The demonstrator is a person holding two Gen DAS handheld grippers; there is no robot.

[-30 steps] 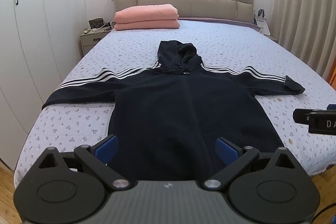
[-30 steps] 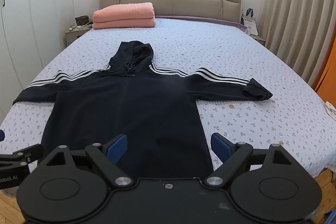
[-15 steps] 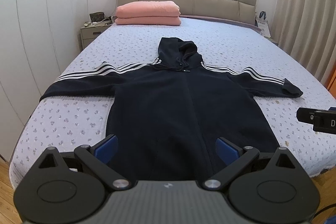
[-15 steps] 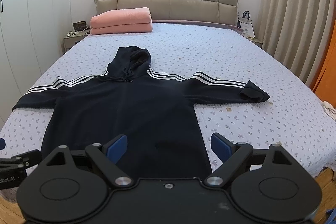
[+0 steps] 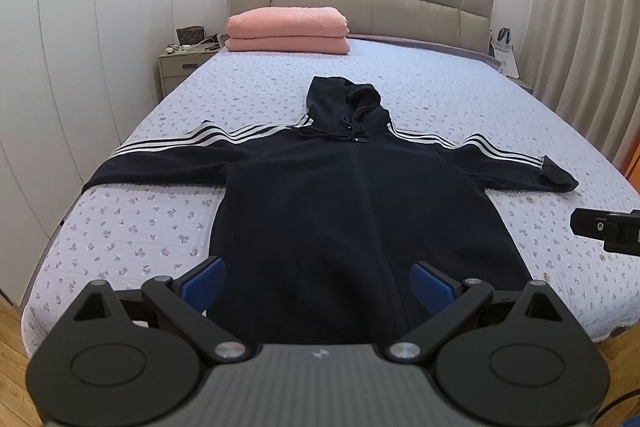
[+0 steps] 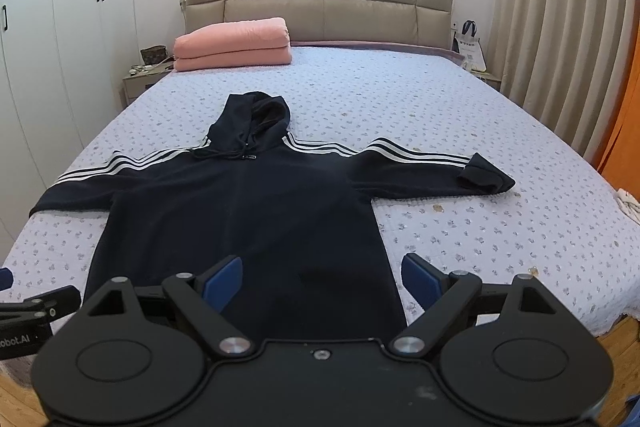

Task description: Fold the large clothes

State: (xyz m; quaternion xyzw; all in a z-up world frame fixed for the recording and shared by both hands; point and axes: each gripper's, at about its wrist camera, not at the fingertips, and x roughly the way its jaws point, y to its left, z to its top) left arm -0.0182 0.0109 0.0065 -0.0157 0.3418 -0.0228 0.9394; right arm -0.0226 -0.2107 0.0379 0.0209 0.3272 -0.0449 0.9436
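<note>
Left wrist view: dark navy hooded sweatshirt with white sleeve stripes point(image 5: 352, 211) spread flat on lilac floral bed point(image 5: 460, 99), unfolded; left gripper point(image 5: 318, 283) wide open, empty. Right wrist view: right gripper point(image 6: 322, 277) likewise agape, holding nothing. Every fold still pending.

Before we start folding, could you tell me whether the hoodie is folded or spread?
Spread: the hoodie lies flat on the bed, both sleeves out sideways.

bare bedspread point(image 5: 132, 227) flanking hoodie point(image 5: 352, 211), pink bedding point(image 5: 286, 29) seemingly well clear
</note>
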